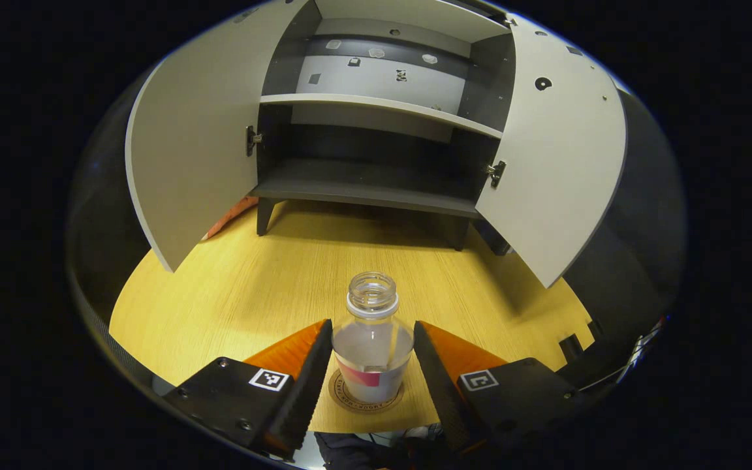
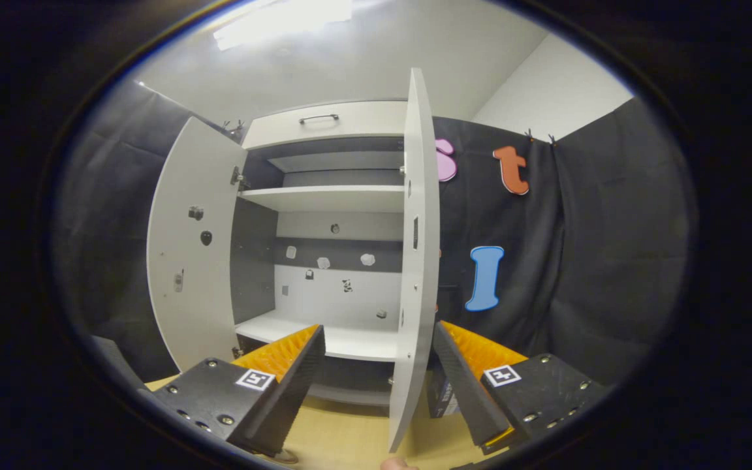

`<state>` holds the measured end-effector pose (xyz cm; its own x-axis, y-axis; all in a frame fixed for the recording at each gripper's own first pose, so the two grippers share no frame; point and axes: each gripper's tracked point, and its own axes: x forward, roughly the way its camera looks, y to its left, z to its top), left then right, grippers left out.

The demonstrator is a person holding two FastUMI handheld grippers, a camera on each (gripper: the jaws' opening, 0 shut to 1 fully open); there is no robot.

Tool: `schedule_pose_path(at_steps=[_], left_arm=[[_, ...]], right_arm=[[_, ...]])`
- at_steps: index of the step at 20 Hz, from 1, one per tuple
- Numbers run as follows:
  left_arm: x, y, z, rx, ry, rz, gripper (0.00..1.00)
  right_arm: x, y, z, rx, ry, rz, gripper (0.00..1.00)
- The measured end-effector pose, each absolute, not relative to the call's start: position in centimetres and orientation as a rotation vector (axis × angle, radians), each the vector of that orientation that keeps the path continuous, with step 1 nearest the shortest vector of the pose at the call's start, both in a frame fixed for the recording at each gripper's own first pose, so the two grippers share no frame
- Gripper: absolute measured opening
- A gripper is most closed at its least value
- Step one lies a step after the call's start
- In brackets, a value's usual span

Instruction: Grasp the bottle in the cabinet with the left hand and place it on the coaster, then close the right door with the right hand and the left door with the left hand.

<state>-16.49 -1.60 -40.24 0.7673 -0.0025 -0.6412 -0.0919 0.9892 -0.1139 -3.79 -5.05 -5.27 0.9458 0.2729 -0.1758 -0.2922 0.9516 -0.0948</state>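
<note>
The clear, capless plastic bottle (image 1: 372,346) stands upright on the round brown coaster (image 1: 366,399) at the near edge of the light wooden table (image 1: 245,294). The left gripper (image 1: 372,373) brackets it, fingers spread, not touching. Beyond, the white-doored cabinet (image 1: 376,124) stands open. The right gripper (image 2: 379,372), fingers wide, straddles the right door (image 2: 415,261) edge-on.

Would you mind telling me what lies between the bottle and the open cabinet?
Only bare wooden tabletop lies between the bottle and the cabinet, seen in the left gripper view.
</note>
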Motion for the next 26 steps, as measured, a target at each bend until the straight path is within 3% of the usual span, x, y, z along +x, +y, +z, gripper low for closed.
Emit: schedule_pose_path(at_steps=[9, 26], left_arm=[[-17.9, -2.7, -40.5, -0.047, 0.749, -0.029, 0.80], [-19.5, -2.6, -40.5, -0.031, 0.803, -0.051, 0.82]], right_arm=[[-4.0, -5.1, -5.6, -0.113, 0.169, 0.292, 1.00], [-4.2, -5.3, -5.8, -0.107, 0.172, 0.294, 1.00]])
